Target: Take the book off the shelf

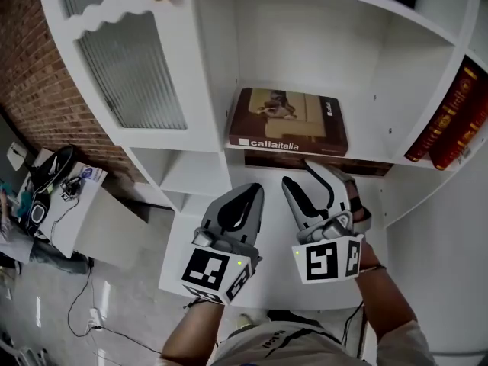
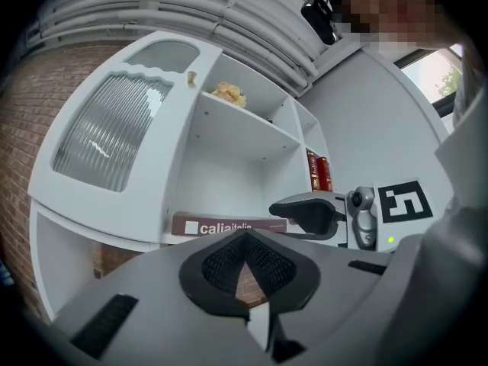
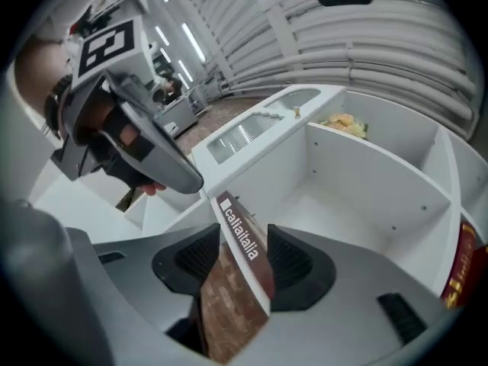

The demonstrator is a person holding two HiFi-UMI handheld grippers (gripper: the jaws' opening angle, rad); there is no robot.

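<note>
The right claw is standing apart, its pads flanking the near spine edge of the book without pressing on it. The left claw is sitting closed and empty just to its left. The book is lying flat on the shelf. The grasp looks to be in hand: next, the right claw is needing to close firmly on the spine, then draw the book nearward.

Left tool jaws together; right tool jaws apart; both held forward, side by side.
</note>
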